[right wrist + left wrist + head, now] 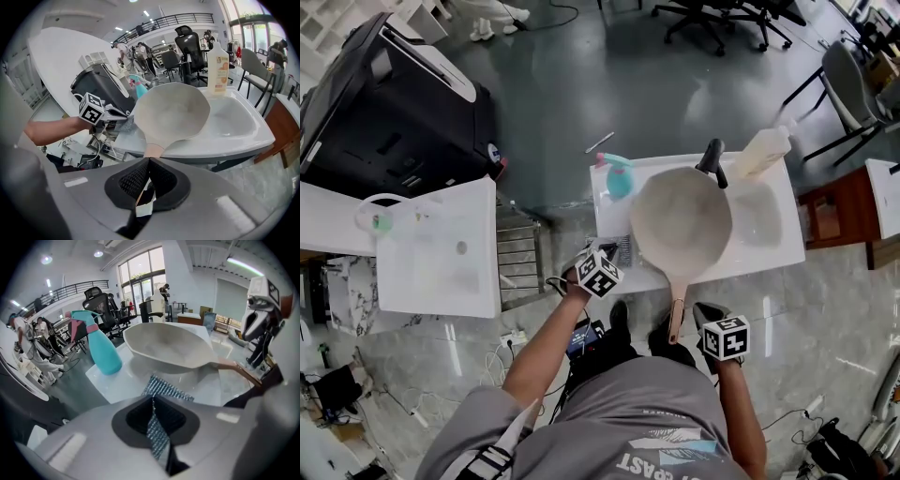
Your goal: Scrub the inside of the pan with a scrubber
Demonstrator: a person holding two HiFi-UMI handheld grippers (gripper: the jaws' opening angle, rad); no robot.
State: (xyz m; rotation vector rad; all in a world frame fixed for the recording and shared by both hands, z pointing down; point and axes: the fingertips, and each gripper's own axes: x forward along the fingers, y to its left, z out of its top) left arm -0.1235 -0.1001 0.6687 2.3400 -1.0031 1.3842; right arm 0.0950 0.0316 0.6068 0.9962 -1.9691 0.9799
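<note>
Pan (680, 220) (164, 345) (171, 117): pale and round, it was held up tilted over the white tabletop (769, 258) (211, 145), with its inside turned toward the right claw.
Handle (676, 314): wooden, it ran from the bowl back off the tabletop's near edge, straight into the right claw.
Right claw (689, 325) (149, 164): it was pinched tight on the end of the handle.
Scrubber (624, 250) (166, 389) (125, 123): a silvery mesh pad, it sat just beside the pan's near-left rim and outside the bowl.
Left claw (614, 258) (153, 401) (119, 122): it was clamped on the scrubber, with the mesh fanning out past the tips.
Basin (759, 216) (229, 119): sunk into the tabletop, to the right of the pan.
Spray bottle (619, 176) (101, 345): teal with a pink collar, it stood upright on the tabletop's far-left corner, beyond the scrubber.
Soap bottle (759, 155) (218, 65): pale with an orange label, it stood at the far edge behind the basin, and its print was too small to read.
Writing: black-and-white square markers showed on both claws' cubes (600, 274). White lettering on the person's grey shirt (656, 422) was cut off by the frame edge and could not be read.
</note>
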